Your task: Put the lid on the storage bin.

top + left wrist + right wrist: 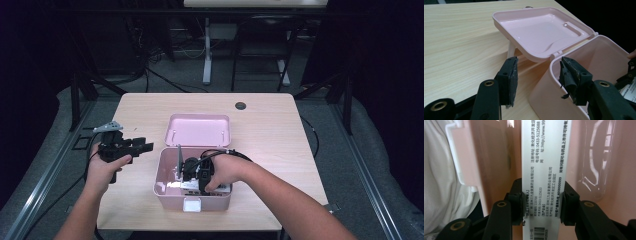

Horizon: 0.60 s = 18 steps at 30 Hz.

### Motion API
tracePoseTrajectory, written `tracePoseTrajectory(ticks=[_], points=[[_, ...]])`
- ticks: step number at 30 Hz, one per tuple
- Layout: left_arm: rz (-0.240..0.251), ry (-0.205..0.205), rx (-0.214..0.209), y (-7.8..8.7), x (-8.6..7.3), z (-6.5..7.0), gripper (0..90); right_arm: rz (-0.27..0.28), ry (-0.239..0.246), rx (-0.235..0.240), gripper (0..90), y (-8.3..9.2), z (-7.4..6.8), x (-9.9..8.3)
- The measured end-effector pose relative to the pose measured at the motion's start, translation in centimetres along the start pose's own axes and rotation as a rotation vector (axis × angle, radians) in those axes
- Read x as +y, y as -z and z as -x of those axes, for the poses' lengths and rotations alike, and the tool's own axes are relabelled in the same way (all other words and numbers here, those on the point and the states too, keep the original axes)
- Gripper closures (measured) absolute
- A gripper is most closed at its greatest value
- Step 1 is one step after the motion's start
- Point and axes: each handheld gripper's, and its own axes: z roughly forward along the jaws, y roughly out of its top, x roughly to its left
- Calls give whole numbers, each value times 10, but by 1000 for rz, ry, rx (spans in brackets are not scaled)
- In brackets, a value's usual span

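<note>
- Right gripper (543,202) was down inside the pink box (165,172), its jaws clamped on the two long sides of a white carton (545,157) printed with small text and a barcode.
- That carton sat inside the box, low centre of the high view, squeezed across its narrow width.
- It looked light and thin-walled, cardboard by the look of it, so I'd judge it stiff enough to lift but easy to dent under a hard squeeze; the smooth printed faces could slip.
- Best hold, to my eye, was just what it had: across the narrow width near one end, pads flat on the side faces.
- Left gripper (537,75) hovered at the left of the box, jaws apart with nothing between them, one jaw outside the wall and the other over the rim.
- Lid (541,32) of the box lay swung open behind it, upper centre of the left gripper view, propped clear of the worktop (270,125).
- Box walls crowded the carton on both sides in the right gripper view, so a tilted move could catch the rim.
- A grey upright piece (179,157) stood in the box just left of the right gripper; what it was I could not tell.
</note>
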Motion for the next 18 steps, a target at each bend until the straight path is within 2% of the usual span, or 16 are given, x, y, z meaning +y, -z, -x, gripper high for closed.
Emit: tracePoseTrajectory(ticks=[11,18], points=[[-4,5,2,-1,-1,-1,483,5,-22,18,613,-8,3,-1],[-3,4,2,-1,-1,-1,482,-11,-14,18,606,-11,1,0]])
